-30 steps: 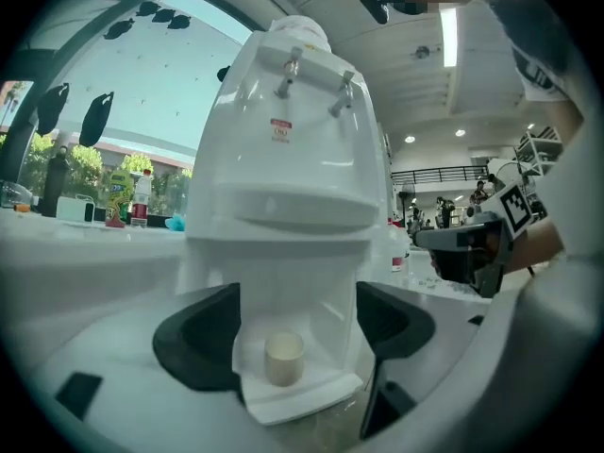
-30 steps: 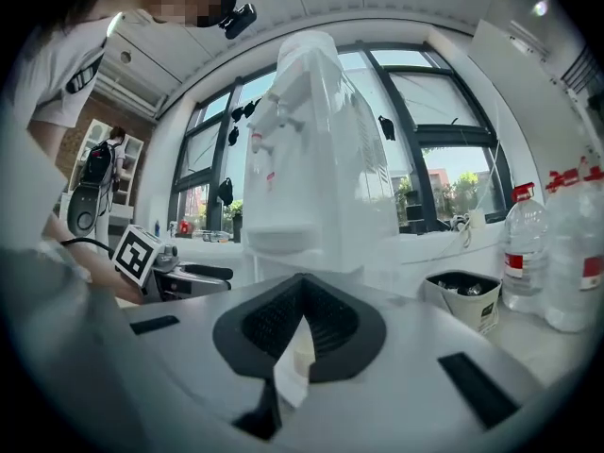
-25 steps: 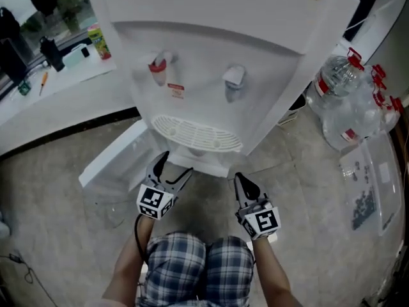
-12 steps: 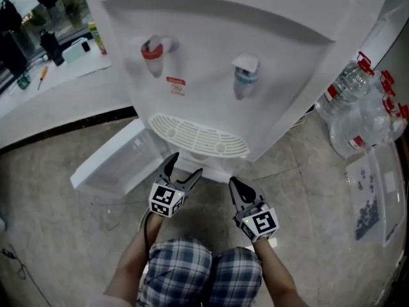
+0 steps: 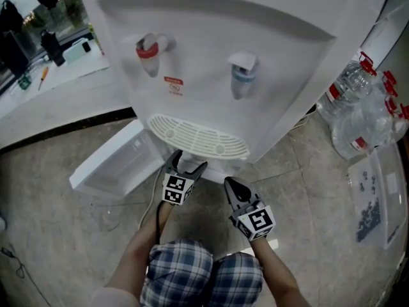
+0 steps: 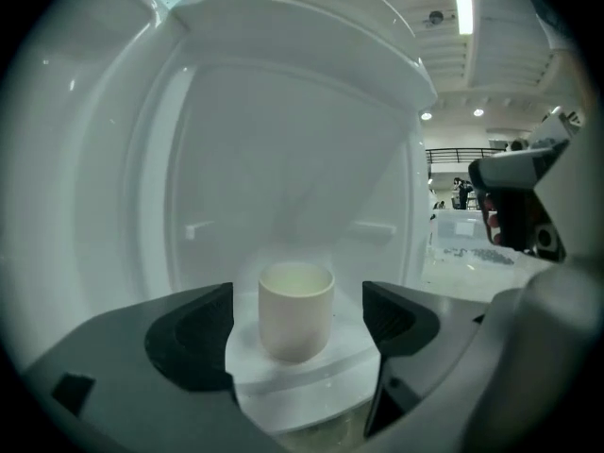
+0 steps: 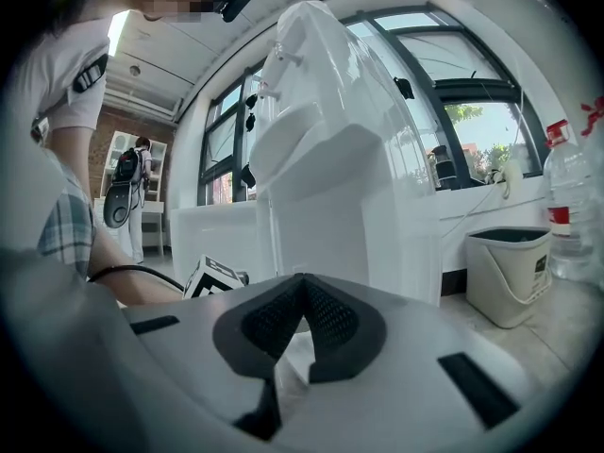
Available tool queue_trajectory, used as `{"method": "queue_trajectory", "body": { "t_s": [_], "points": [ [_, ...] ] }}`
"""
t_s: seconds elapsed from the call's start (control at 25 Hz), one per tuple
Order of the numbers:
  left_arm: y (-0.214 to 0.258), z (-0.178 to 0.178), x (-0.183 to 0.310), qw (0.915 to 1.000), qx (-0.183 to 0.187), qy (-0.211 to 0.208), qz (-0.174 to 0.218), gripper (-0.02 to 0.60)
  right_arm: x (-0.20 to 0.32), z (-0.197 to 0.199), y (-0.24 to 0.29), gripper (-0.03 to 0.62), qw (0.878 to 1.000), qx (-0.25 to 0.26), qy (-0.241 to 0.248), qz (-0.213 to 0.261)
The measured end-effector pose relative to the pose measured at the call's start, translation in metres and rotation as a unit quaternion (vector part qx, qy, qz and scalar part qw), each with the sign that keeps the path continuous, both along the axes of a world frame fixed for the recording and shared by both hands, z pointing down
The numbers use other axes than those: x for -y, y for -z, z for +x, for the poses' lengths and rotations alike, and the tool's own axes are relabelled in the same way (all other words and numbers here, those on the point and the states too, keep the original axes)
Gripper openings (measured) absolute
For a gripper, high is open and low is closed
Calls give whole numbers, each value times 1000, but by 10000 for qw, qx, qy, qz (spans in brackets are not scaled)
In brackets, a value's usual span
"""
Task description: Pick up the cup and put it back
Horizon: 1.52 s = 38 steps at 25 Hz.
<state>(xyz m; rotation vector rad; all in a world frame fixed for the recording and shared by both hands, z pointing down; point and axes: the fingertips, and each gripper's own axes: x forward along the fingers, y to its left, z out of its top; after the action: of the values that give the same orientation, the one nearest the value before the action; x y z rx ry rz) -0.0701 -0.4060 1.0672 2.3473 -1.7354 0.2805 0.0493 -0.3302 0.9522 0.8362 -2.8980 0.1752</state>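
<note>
Now the left gripper (image 5: 190, 162) is reaching into the dispenser's low cabinet, and its jaws are opening wide around a cup (image 6: 295, 311) they are not yet touching.
Framed between the two dark pads with a gap on each side, the cream cup is standing upright on a white ledge (image 6: 302, 377) inside the compartment, so the pick-up looks to be just beginning; the next move is probably calling for easing forward until the pads flank the cup's wall, then squeezing. Beside it, the right gripper (image 5: 230, 185) is hanging closed and empty. Further out, the water dispenser (image 5: 217, 56) is crowding the reach: its curved inner walls are sitting near either jaw, the drip tray (image 5: 198, 136) is jutting out overhead, and the open cabinet door (image 5: 118, 165) is lying to the left. Water bottles (image 5: 358, 107) are standing well apart on the right.
</note>
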Motion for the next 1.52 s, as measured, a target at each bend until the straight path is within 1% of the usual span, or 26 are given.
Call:
{"method": "queue_trajectory", "body": {
  "t_s": [0.24,0.36,0.48,0.72,0.92,1.04,1.12,1.24,1.4,1.52],
  "points": [
    [-24,9,30,9995,177,74,-254,409,5,-6,-1,15,10000,-14,-27,-14],
    [-33,15,41,9991,264,22,-332,408,4,-8,-6,17,9999,-110,-19,11],
    [-36,18,51,9991,242,22,-350,408,5,-9,-10,16,9999,-159,-36,5],
    [-48,18,59,9985,205,6,-513,407,3,-8,-17,16,9998,-148,-86,-111],
    [-47,15,58,9978,330,-29,-568,407,5,-3,-19,15,9996,-186,-152,-136],
    [-44,14,51,9976,392,-52,-560,407,3,0,-22,15,9994,-215,-180,-178],
    [-35,14,41,9980,428,-104,-463,407,2,2,-24,16,9993,-236,-206,-185],
    [-13,12,18,9986,420,-206,-256,407,3,5,-26,15,9992,-251,-232,-191],
    [20,4,-19,9994,244,-258,-31,407,5,3,-27,15,9993,-248,-224,-188],
    [43,1,-47,9989,276,-359,75,407,4,-1,-28,16,9994,-229,-199,-184]
  ]
}}
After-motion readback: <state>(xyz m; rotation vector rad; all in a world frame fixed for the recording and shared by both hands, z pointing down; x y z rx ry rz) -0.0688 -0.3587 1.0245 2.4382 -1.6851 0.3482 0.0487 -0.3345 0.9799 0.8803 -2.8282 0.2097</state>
